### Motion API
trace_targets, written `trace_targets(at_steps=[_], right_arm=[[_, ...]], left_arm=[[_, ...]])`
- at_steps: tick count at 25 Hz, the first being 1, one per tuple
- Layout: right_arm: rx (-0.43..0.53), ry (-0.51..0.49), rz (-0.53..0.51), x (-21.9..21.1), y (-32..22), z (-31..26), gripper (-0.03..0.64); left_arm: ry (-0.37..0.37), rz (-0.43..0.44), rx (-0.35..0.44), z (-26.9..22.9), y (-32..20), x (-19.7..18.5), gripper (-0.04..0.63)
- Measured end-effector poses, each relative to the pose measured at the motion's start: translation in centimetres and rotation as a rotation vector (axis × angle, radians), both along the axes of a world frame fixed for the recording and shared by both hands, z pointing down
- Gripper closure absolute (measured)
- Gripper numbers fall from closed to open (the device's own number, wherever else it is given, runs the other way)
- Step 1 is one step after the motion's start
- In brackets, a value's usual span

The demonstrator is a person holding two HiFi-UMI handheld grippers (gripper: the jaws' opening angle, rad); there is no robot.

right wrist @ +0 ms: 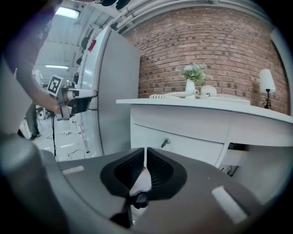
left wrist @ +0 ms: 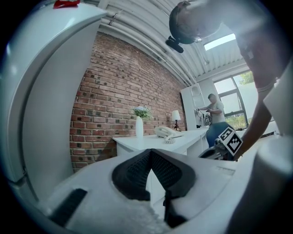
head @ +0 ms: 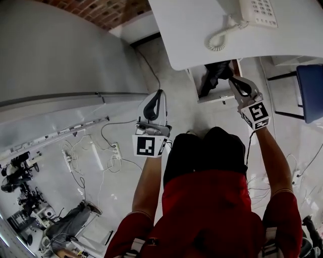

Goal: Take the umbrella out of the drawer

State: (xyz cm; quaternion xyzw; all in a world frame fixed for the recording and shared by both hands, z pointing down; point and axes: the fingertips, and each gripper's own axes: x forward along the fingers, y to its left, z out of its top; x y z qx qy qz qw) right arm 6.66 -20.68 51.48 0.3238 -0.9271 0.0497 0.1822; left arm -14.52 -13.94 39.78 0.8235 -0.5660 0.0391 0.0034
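1. Umbrella (head: 216,74): a dark bundle lying inside the open drawer (head: 218,99), which is pulled out from under the bench (head: 202,35). Nothing is holding it.
2. Right tongs (right wrist: 145,154): pads pressed all but together with nothing between them. They point at the bench front, tip low, just off the bench's front edge and over the drawer's right front corner. I can't tell if they touch it.
3. Left tongs (left wrist: 150,152): pad tips pressed together and empty. They are held level, well out from the bench and off its left end.
4. On the bench: a white phone (head: 255,12) with a coiled cord, a vase (right wrist: 190,86) with flowers, and a lamp (right wrist: 266,82) at the far right end.
5. A tall white cabinet (right wrist: 114,100) stands just off the bench's left end.
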Motion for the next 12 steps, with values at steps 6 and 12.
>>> trace_targets(at_steps=[6,12], right_arm=[[0.038,0.138,-0.299,-2.5,0.2,4.6,0.566],[0.052,0.247,-0.523,-4.0,0.1,9.4,0.537]], left_arm=[[0.002,0.012,-0.002,3.8,-0.3,-0.8,0.588],[0.022,0.032,0.004,7.5,-1.1,-1.3,0.588]])
